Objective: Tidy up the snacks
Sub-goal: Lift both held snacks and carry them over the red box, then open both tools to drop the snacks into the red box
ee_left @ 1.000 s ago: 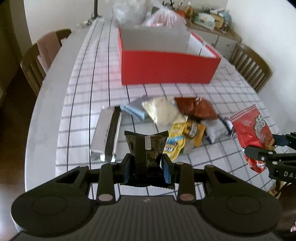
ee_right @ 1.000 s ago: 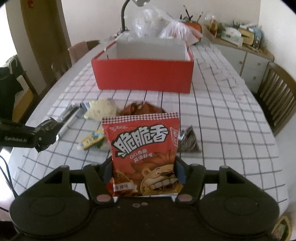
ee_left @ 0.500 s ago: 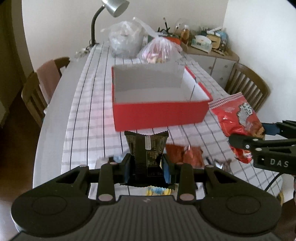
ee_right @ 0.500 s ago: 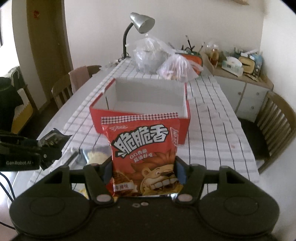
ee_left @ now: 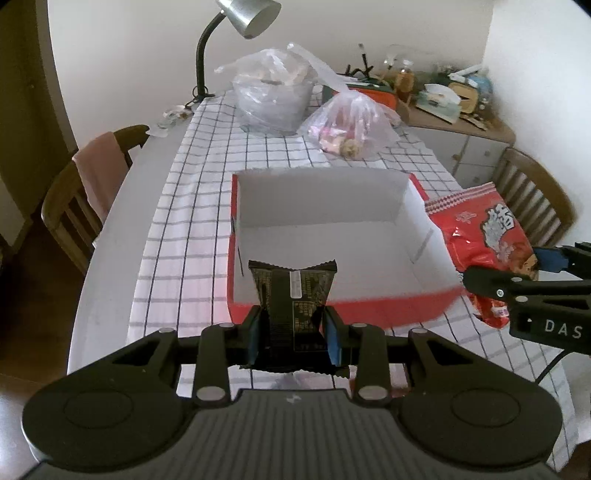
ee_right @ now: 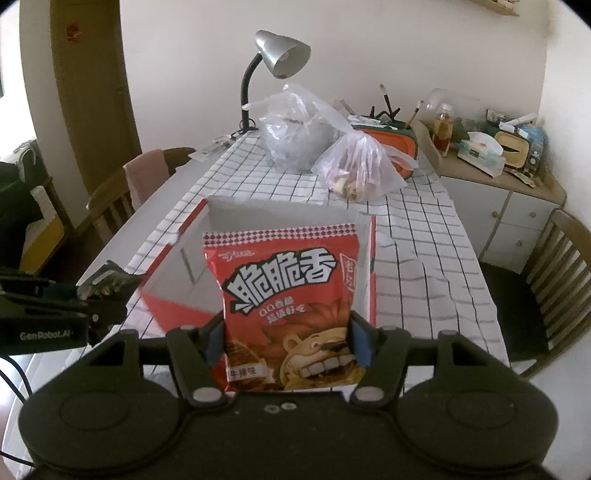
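Note:
My left gripper [ee_left: 291, 332] is shut on a small black snack packet [ee_left: 293, 295], held upright above the near wall of the red box [ee_left: 332, 310]. The box's white inside [ee_left: 325, 251] holds nothing that I can see. My right gripper [ee_right: 288, 343] is shut on a red snack bag with a cartoon lion [ee_right: 288, 306], held just before the box's near edge [ee_right: 177, 306]. In the left wrist view the red bag [ee_left: 480, 251] and the right gripper [ee_left: 524, 284] hang at the box's right side. The left gripper [ee_right: 96, 295] with the black packet shows at the left of the right wrist view.
Two clear plastic bags [ee_left: 273, 96] [ee_left: 351, 125] sit on the checked tablecloth [ee_left: 192, 206] behind the box, beside a silver desk lamp [ee_left: 251, 18]. Wooden chairs [ee_left: 74, 206] [ee_right: 554, 280] flank the table. A cluttered sideboard [ee_right: 491, 162] stands at the far right.
Both grippers have risen and moved forward from over the loose snack pile to the red box, each keeping its packet. The pile has dropped out of view.

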A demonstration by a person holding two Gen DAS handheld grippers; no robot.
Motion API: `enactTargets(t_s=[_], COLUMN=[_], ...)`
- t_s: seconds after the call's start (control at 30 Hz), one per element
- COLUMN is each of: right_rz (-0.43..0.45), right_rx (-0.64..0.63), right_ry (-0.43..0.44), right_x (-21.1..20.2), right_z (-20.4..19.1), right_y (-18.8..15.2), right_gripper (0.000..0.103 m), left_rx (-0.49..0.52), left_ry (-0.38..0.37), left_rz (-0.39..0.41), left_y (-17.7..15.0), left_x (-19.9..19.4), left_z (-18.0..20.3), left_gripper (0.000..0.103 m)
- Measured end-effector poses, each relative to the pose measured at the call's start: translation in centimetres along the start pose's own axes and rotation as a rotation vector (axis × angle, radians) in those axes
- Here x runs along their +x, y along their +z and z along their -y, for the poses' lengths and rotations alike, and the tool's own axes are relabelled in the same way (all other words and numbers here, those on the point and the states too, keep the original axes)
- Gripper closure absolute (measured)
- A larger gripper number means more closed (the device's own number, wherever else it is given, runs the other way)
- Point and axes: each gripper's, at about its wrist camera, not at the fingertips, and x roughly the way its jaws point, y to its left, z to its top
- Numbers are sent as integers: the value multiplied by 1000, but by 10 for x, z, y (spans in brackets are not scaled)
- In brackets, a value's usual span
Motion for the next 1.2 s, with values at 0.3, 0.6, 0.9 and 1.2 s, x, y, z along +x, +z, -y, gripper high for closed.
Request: enactTargets(t_s=[0.3, 0.6, 0.9, 1.2], right_rz=[-57, -152, -254, -287], right_rx=[-17, -49, -118, -149], right_ry=[-3, -22, -3, 7], right_x=[60, 112, 153, 166], right_z=[17, 21, 9, 7], right_y=[32, 39, 22, 14], right_gripper=[39, 39, 39, 39], left_rx=[15, 22, 52, 73], left_ry=[25, 45, 62, 76], left_rz=[-40, -112, -201, -253], left_y=[41, 55, 49, 40], left_x=[51, 96, 133, 150], left_z=[3, 8, 16, 22], left_gripper=[69, 69, 69, 69])
